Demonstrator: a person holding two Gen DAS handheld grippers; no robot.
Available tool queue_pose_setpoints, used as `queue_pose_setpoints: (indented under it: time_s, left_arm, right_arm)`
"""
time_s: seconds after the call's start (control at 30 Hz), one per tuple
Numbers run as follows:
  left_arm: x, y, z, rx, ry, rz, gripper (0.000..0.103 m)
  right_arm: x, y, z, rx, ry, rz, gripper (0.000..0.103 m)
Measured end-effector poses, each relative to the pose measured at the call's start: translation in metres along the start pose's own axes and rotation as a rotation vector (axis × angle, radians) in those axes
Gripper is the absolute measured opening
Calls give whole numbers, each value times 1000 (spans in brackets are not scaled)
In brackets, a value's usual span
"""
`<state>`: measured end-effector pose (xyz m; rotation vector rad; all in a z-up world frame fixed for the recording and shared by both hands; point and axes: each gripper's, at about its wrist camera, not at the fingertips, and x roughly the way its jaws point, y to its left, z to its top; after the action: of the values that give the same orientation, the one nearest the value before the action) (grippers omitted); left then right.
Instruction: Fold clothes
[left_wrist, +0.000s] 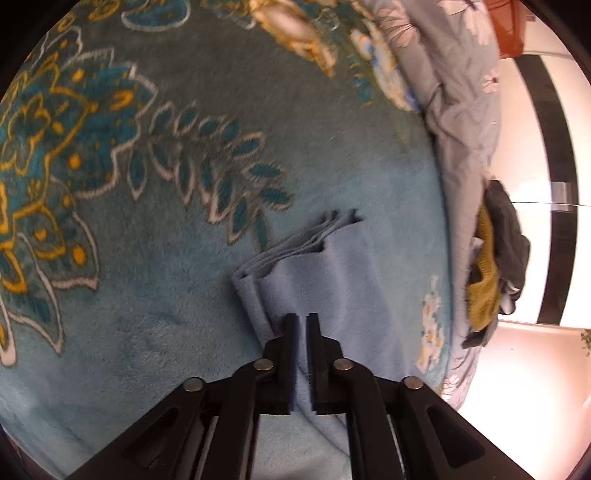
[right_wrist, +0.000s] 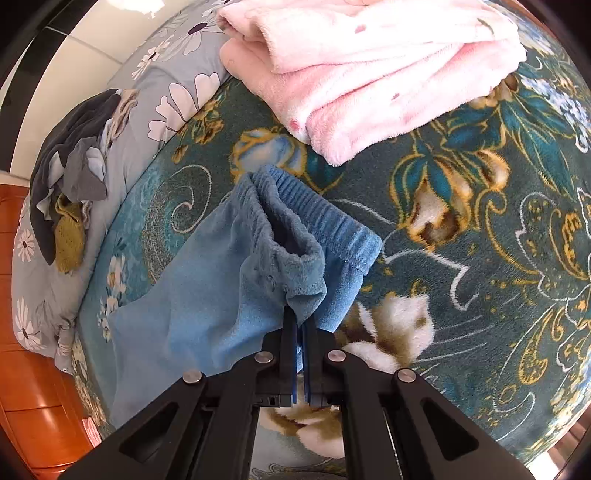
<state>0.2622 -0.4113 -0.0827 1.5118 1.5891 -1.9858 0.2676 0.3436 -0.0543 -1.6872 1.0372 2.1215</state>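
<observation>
Floral teal blanket (right_wrist: 480, 229), orange wood floor (right_wrist: 22, 369)

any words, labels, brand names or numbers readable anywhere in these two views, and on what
None: no text, label, brand or number shows in either view.
The blue trousers, pink folded fleece, floral blanket and grey flowered bedding carry only patterns.
Both hand-held grippers, left and right, show plain black parts and rivets.

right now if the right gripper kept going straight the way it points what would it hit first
The right gripper is shut on the blue pants near the waistband, so more of that fabric comes first. Beyond it lies the pink stack, though depth is hard to judge.
</observation>
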Motion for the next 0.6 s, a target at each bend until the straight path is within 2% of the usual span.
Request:
queue_pose_setpoints:
  time_s: [0.13,0.2,0.27,0.53,0.57,0.6]
  left_arm:
    - [-3,3,-3,-7,8,-15,20]
    - [-5,2,-3,-1,16,-17,32]
    - [-5,1,-3,4,17,-3,38]
    - [-6,0,0,14,-10,9,36]
    - [-7,0,-1,12,-18,15,35]
    - [-7,-1,-1,11,-27,21,26]
  right_arm:
    - [-1,1,0,-2,3,3,2]
    - [-1,2,0,-5,3,1,2]
    - [-1,3,1,-7,3,-1,2]
    - [-1,4,2,-10,10,-9,2]
    - [0,3,2,-8,11,-9,2]
    - [0,3,1,-5,12,-9,2]
